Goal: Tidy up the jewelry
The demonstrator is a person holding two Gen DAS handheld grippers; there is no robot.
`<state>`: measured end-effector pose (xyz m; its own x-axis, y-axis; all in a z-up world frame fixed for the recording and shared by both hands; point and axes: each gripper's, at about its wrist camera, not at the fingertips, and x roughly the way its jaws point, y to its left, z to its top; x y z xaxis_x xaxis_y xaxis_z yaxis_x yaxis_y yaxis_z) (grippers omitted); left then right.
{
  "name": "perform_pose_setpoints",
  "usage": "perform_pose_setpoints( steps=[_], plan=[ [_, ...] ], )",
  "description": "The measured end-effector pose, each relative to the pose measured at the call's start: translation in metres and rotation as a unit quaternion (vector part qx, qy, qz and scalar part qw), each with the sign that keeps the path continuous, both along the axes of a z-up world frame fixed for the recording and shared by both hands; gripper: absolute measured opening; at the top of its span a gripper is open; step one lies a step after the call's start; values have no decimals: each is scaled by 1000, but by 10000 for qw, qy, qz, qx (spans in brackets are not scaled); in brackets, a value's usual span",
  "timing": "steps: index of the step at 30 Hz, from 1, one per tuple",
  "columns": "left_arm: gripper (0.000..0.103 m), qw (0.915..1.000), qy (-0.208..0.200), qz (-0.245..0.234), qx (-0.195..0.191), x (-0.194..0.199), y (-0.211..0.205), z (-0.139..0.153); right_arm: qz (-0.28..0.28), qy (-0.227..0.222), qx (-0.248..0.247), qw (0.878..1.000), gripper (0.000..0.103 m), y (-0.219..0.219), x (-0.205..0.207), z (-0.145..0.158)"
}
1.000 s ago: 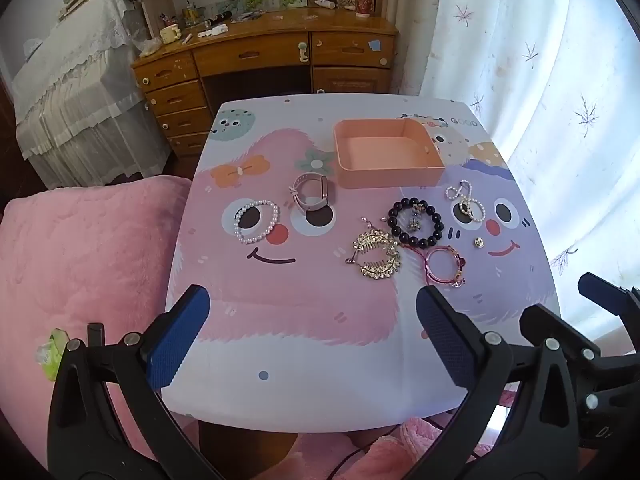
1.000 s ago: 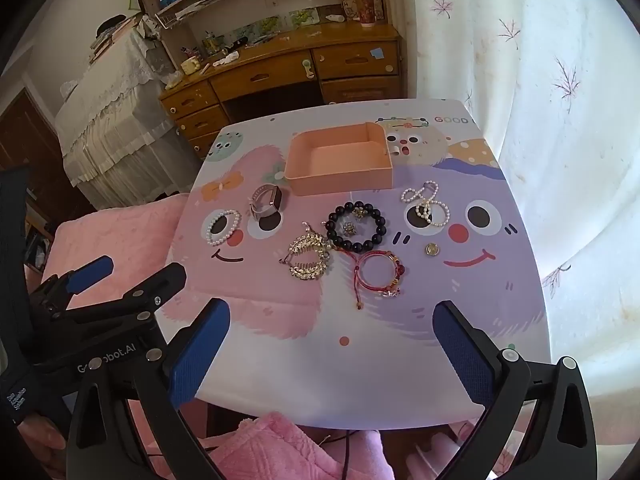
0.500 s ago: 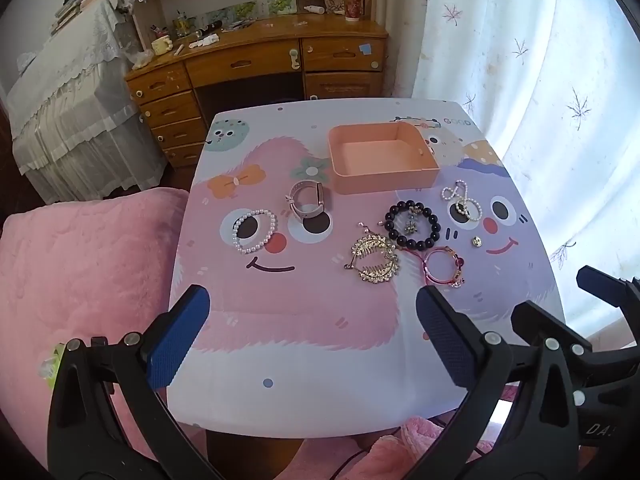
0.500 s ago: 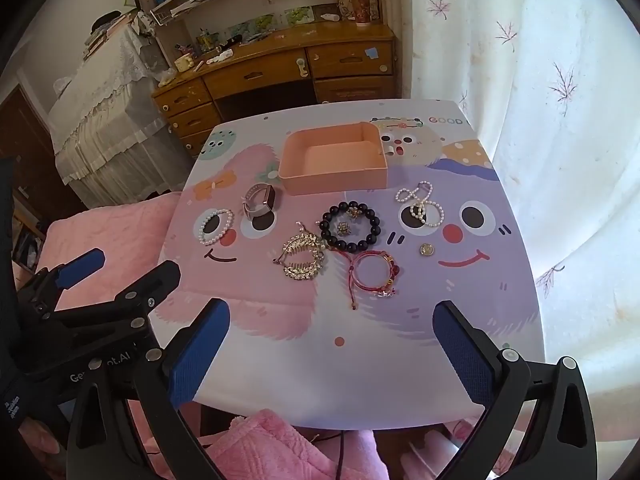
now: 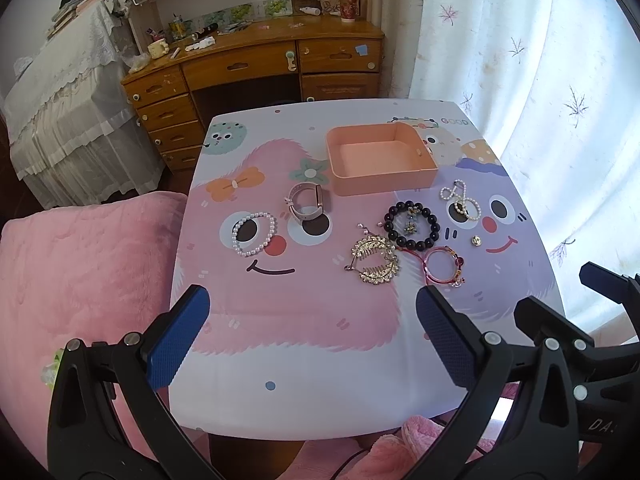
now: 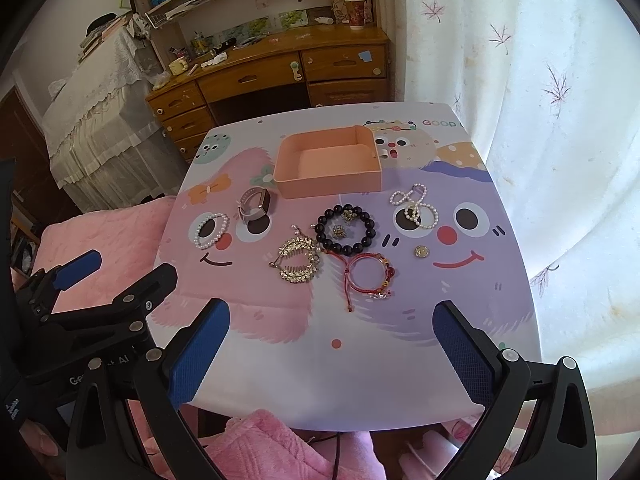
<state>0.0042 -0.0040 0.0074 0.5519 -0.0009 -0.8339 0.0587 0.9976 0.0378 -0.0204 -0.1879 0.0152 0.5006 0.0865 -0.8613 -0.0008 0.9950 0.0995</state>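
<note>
On the cartoon-print table (image 5: pixel 288 360), from left to right, lie a pearl bracelet (image 5: pixel 254 233), a watch (image 5: pixel 306 201), a gold hair comb (image 5: pixel 374 260), a black bead bracelet (image 5: pixel 412 225), a red cord bracelet (image 5: pixel 442 266) and a pearl strand (image 5: pixel 460 200). The peach tray (image 5: pixel 380 178) sits behind them. The left gripper (image 5: pixel 312 340) and the right gripper (image 6: pixel 332 354) hover released at the near edge.

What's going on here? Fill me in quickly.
A person holds a gripper in each hand above a cartoon-print table, about to sort jewelry. The left gripper and right gripper are both open and hold nothing. The peach tray has nothing in it. The pearl bracelet, watch, gold hair comb, dark bead bracelet and red cord bracelet all lie on the table.
</note>
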Motion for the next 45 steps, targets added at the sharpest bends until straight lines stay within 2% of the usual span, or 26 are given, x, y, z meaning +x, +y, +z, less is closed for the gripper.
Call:
perform_pose_setpoints(
  steps=[19,37,45],
  plan=[
    [103,9999,111,1,12,7,10,-10,15,41,-40,10000,103,6,6,-2],
    [103,9995,84,-182,-228,14,17,-12,-139,71,-175,9997,103,13,9,-6],
    [102,9978,-23,-511,-422,10,26,-9,-428,-516,-338,9972,103,25,-14,8]
  ],
)
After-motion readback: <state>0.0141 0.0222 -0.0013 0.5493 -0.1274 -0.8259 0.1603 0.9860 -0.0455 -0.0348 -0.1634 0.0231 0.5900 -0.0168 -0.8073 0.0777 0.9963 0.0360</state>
